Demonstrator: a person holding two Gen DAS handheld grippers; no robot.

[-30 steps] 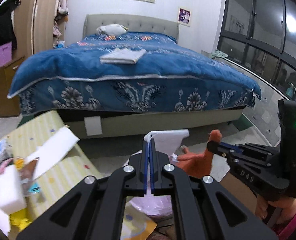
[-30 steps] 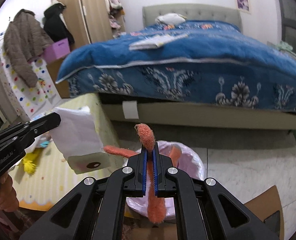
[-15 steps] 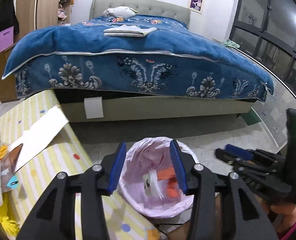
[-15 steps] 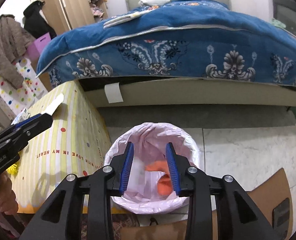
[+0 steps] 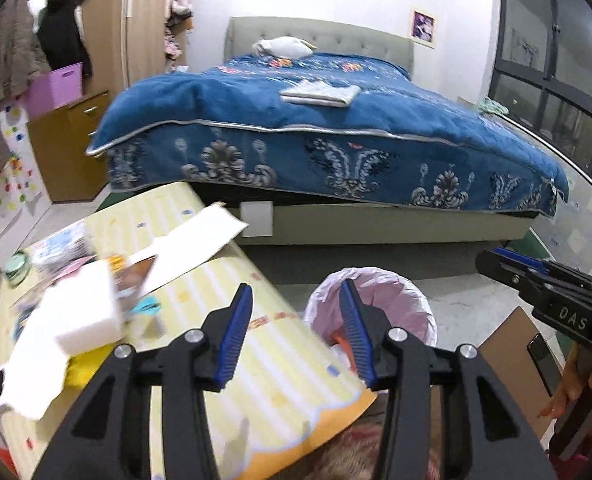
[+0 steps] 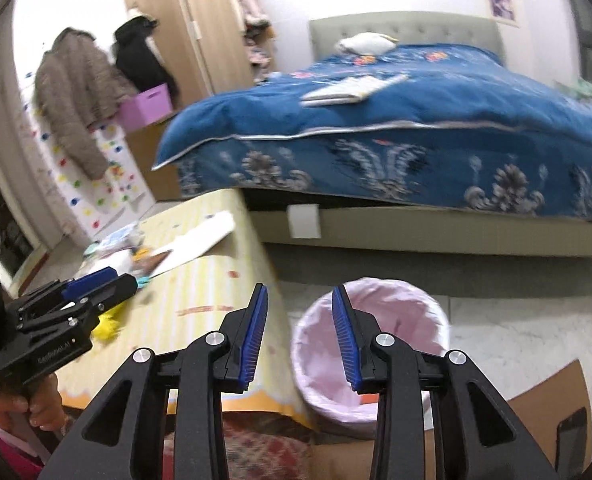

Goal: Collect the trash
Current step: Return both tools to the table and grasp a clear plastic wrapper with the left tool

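Left wrist view: left gripper (image 5: 296,334) jaws spread, empty, above the mat (image 5: 256,360).
Right gripper (image 6: 299,334): jaws spread, empty.
Bin (image 6: 396,300): pink-lined, beside the mat, orange trash (image 5: 339,338) inside.

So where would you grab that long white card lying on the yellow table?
Probably by the far corner of the white card, which juts past the table edge toward the bed. It lies flat, so one finger of the open left hand-held gripper could slip underneath from that side.
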